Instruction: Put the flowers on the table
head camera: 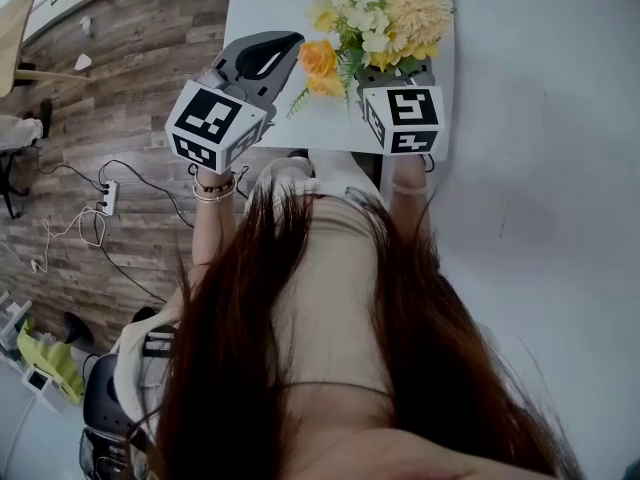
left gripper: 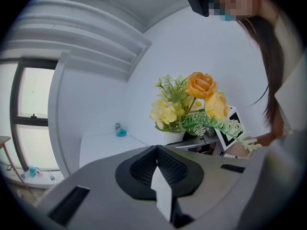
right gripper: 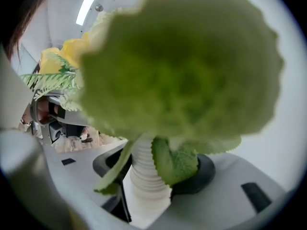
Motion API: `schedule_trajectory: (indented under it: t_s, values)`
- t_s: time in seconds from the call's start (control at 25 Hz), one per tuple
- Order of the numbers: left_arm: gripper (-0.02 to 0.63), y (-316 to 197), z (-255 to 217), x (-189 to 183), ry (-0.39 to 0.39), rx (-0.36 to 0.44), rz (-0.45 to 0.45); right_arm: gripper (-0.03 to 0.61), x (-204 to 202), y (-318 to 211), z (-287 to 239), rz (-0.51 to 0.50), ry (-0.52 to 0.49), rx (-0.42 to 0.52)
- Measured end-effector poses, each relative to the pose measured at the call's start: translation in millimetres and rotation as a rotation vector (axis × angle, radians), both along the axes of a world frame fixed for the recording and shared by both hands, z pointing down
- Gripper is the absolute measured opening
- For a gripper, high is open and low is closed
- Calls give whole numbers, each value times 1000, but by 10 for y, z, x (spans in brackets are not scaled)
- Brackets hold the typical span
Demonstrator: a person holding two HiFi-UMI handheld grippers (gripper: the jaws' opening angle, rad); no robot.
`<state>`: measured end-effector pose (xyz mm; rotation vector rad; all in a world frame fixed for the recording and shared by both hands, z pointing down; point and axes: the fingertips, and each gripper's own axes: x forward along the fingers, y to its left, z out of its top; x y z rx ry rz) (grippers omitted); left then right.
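Head view tells me the job is only part done. My right gripper (head camera: 397, 76) has its fingers (right gripper: 218, 174) pinching the ribbed white vase (right gripper: 144, 176), and the flowers (head camera: 385, 13) hang over the near edge of the white bench (head camera: 265, 3). I cannot tell whether the vase base touches it. What is left, I judge, is to lower it, let go and back away. My left gripper (head camera: 285, 46) is just beside the bouquet, fingers (left gripper: 144, 169) pressed together on nothing. The bench looks bare but for a small blue thing (left gripper: 120, 131) at its far corner. Blooms fill the right gripper view and hide the landing spot. Cables (head camera: 150, 183) lie on the wooden floor (head camera: 130, 88), well apart.
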<state>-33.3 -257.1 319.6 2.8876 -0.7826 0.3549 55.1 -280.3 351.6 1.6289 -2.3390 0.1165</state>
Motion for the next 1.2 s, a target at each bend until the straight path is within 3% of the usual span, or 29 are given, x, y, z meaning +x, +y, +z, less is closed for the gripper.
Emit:
schedule_trajectory:
  t_s: [0.72, 1.2]
  values:
    - [5, -249, 620, 436, -43, -29, -78, 261, 450, -335, 759, -68, -47, -4]
    - [5, -318, 749, 426, -55, -51, -124, 261, 459, -437, 944, -106, -49, -5]
